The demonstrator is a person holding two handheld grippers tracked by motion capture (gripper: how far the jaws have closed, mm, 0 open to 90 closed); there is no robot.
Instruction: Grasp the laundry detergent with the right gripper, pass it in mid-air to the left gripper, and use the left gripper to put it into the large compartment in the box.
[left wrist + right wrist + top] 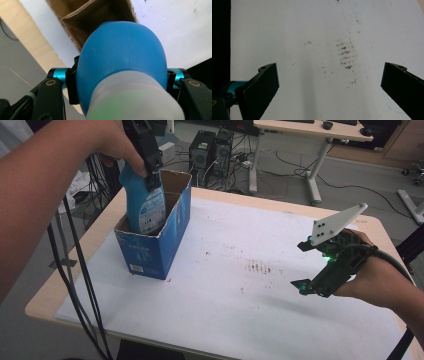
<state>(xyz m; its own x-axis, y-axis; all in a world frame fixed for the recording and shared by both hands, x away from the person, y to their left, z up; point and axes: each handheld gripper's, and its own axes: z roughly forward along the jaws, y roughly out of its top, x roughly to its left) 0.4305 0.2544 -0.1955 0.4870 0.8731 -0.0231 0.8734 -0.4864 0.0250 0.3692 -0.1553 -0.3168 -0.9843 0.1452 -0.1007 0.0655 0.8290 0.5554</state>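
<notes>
The left claw [151, 172], at the upper left of the high view, squeezes the blue bottle [144, 202] over the box [155, 247]. The bottle may bump the rim and tip the box. The right claw [312, 270] is wide apart, holding nothing.

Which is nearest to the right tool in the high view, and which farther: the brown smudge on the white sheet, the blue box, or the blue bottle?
1. Brown smudge, just left of the right tool, mid-sheet.
2. Blue box, far left of the sheet.
3. Blue bottle, standing in that box's far-left side, gripped by the left tool. Box and bottle are close; the box's near corner edges it.

The left hand-held gripper [150, 167] points down, jaws clamped; the right hand-held gripper [306, 265] hovers with jaws wide.
</notes>
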